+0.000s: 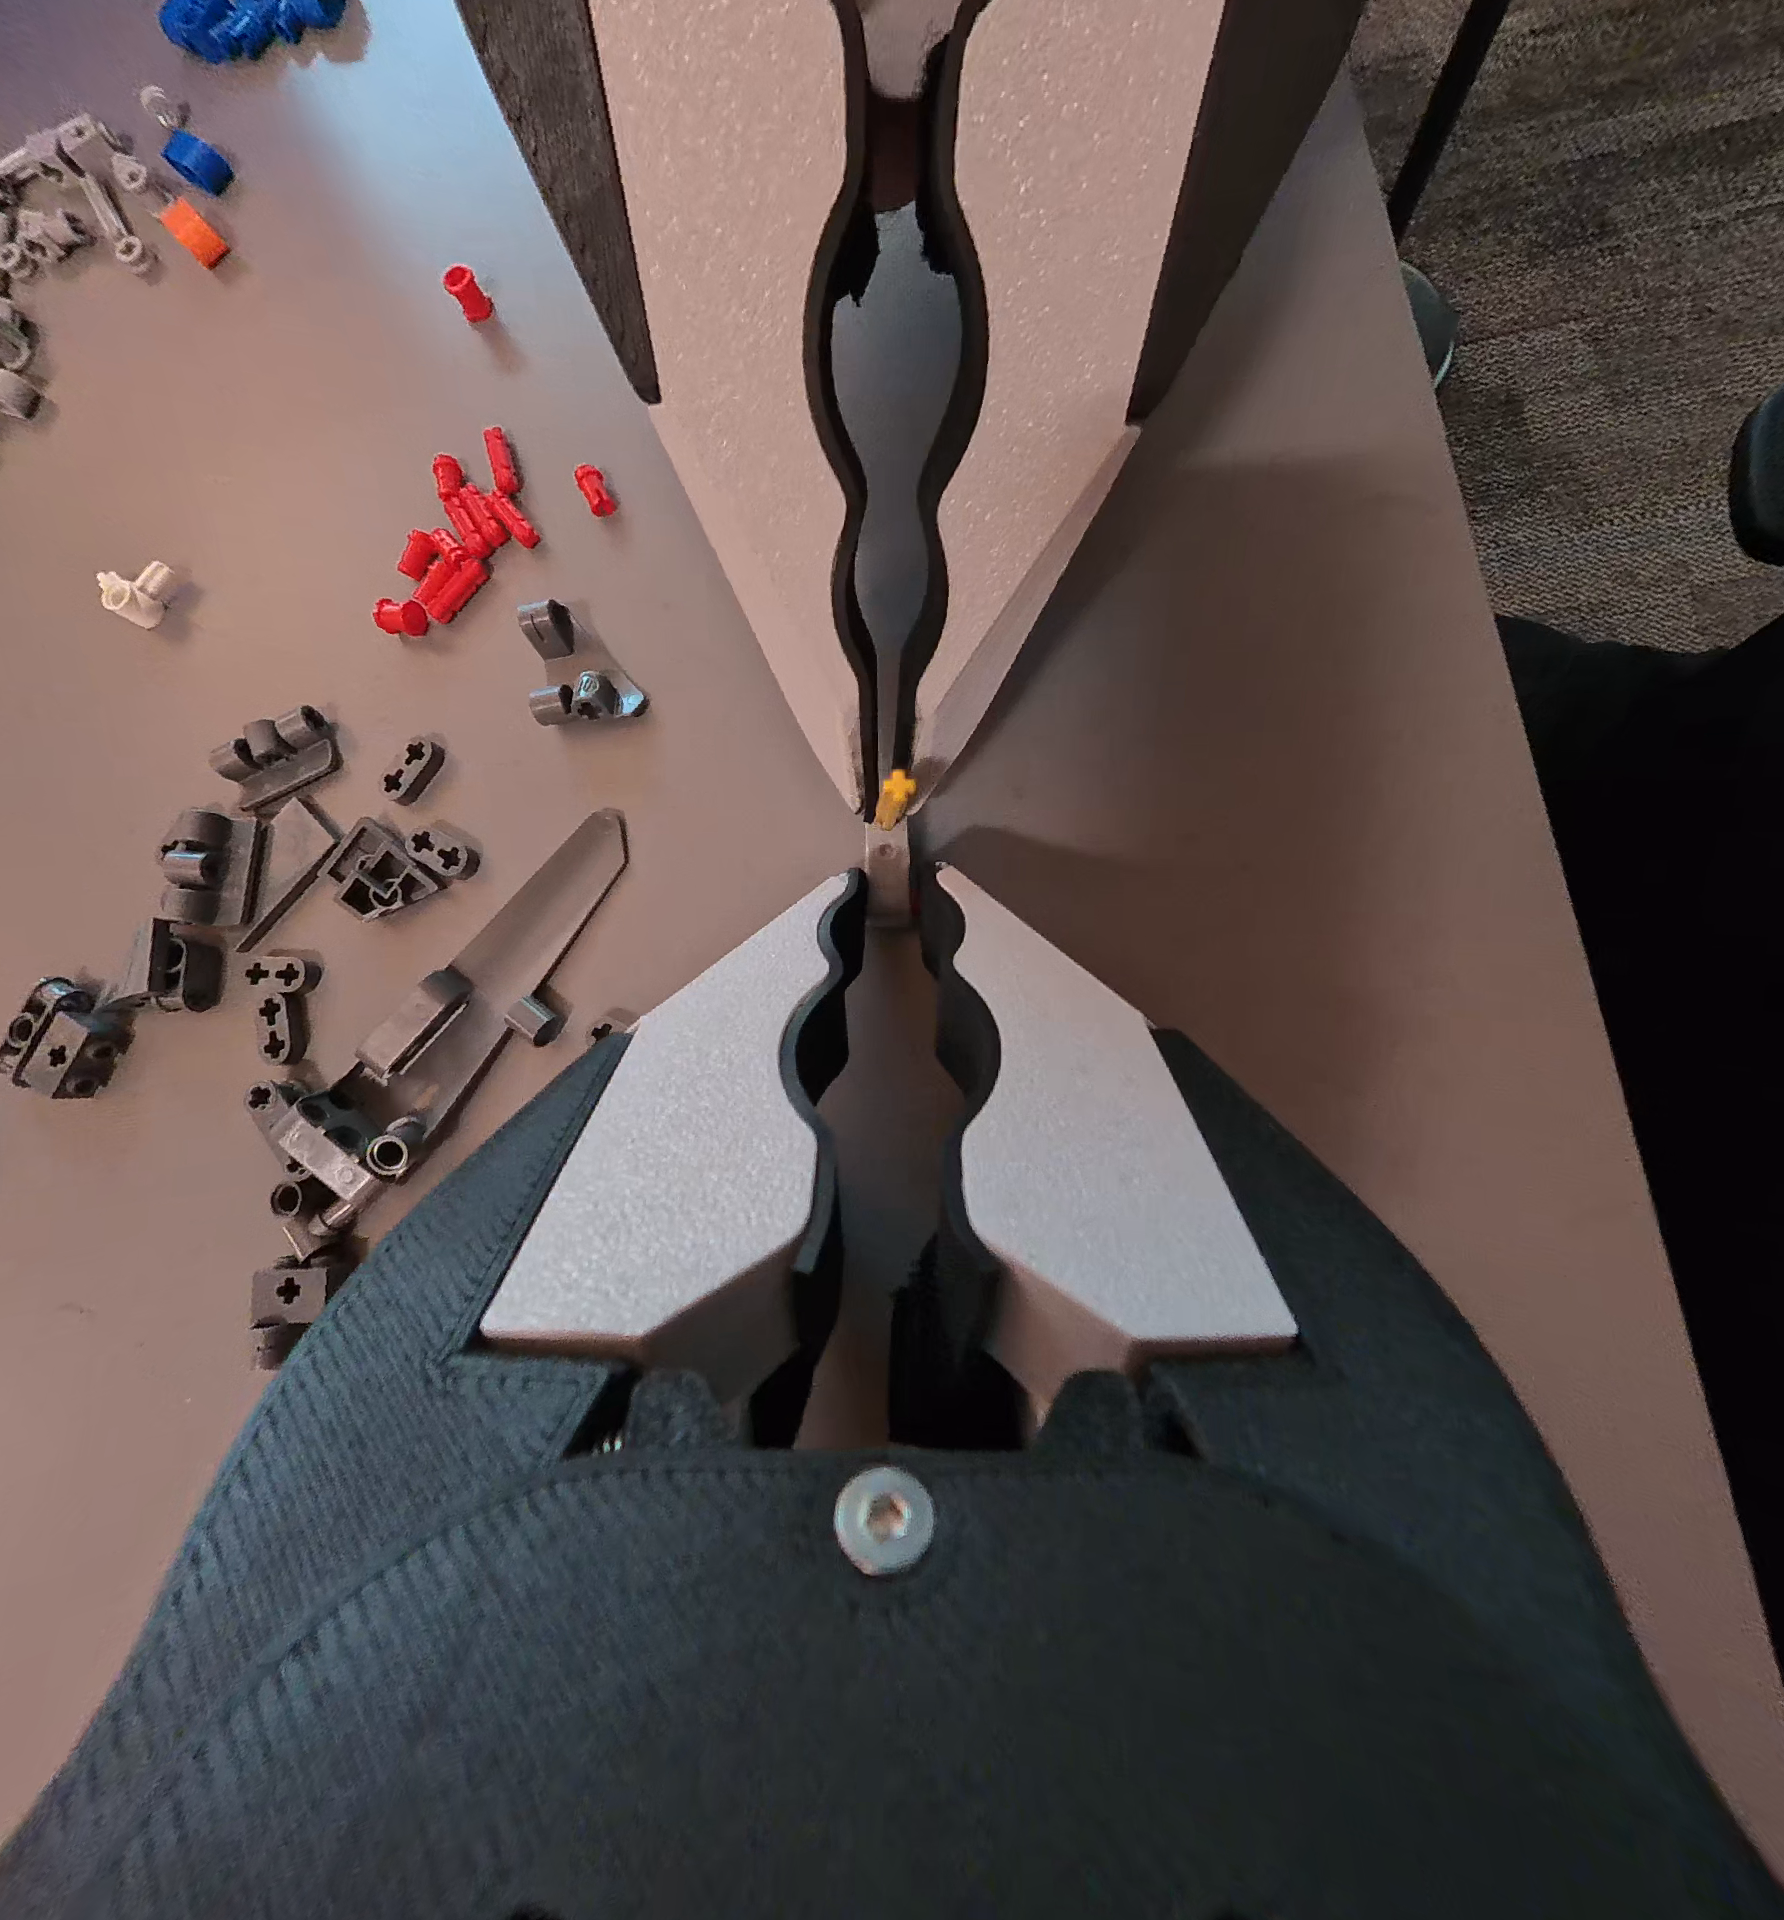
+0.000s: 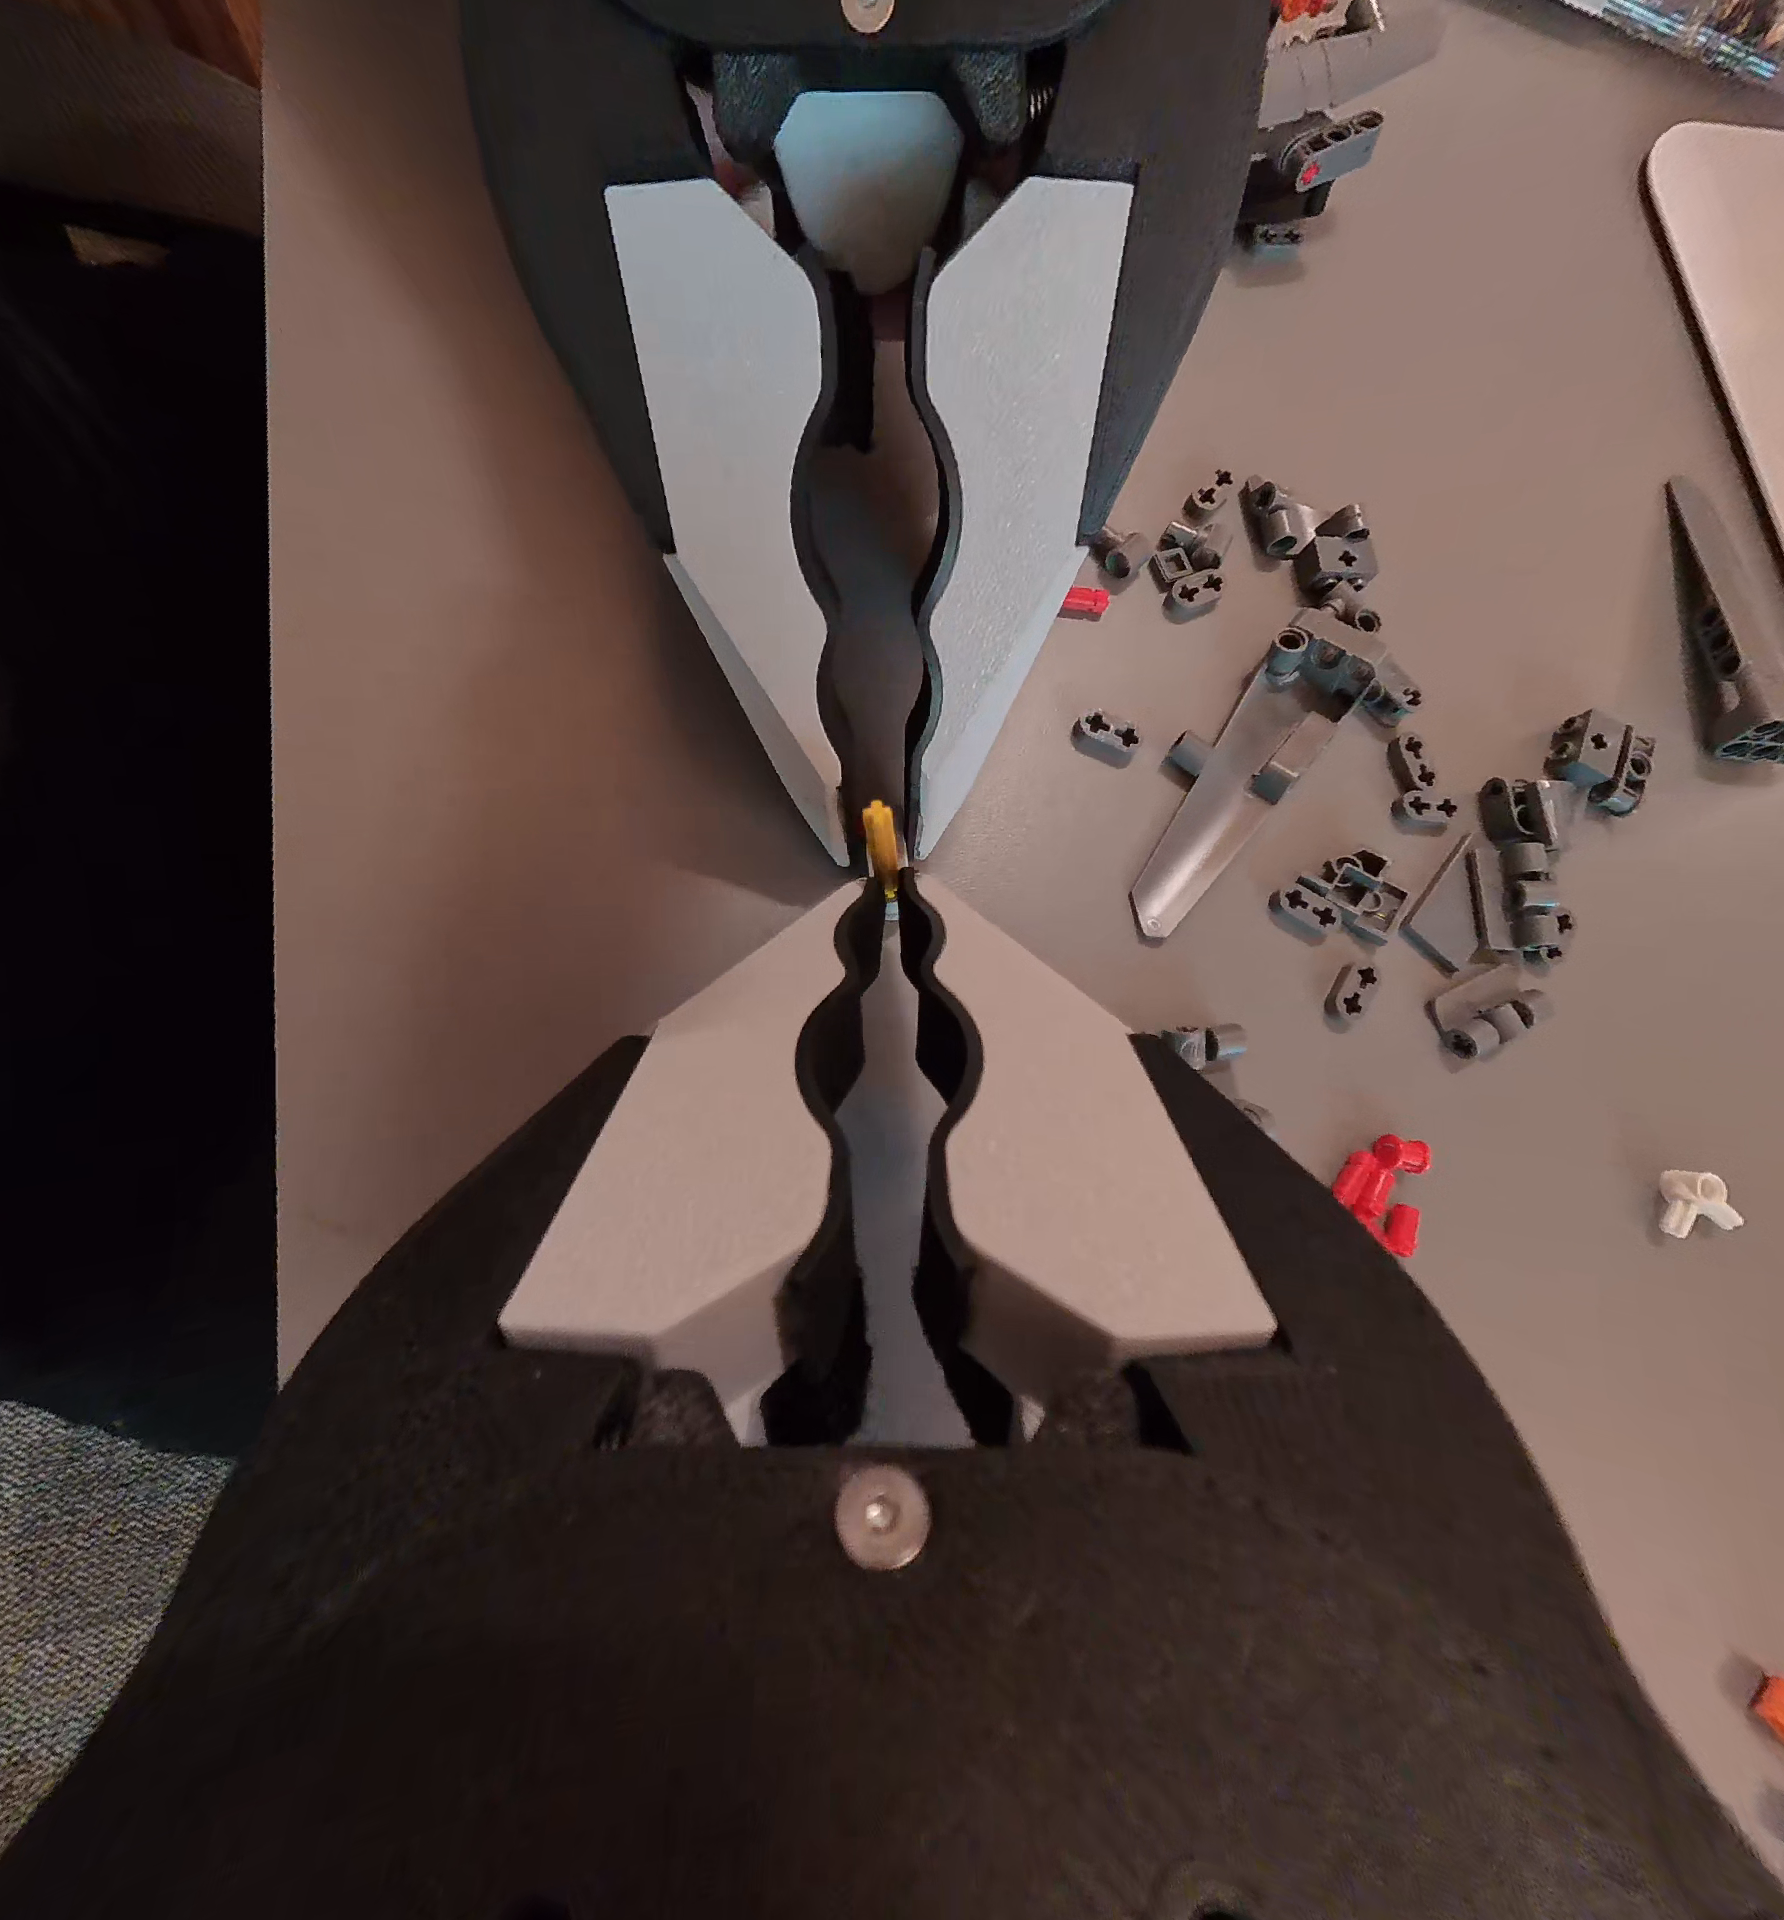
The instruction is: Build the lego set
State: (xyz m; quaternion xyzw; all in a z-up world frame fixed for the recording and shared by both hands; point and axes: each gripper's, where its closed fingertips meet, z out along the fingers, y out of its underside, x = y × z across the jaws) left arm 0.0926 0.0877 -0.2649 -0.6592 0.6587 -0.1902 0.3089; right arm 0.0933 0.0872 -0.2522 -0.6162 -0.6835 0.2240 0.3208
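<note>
Left tongs (image 1: 893, 883) clamped on small grey piece (image 1: 886, 868), tip-to-tip with right tongs (image 2: 883, 902) | right tongs pinched on yellow cross-axle pin (image 2: 880, 836), pin at grey piece's end, above tabletop (image 1: 1231, 831) edge | dark grey parts (image 1: 285, 987) beside | red pins (image 1: 462, 540), blue parts (image 1: 244, 21) farther.

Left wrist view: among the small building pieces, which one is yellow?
The tiny cross-ended pin at the right gripper's tips; the loose pieces on the table are red, grey, blue, orange or white.
</note>
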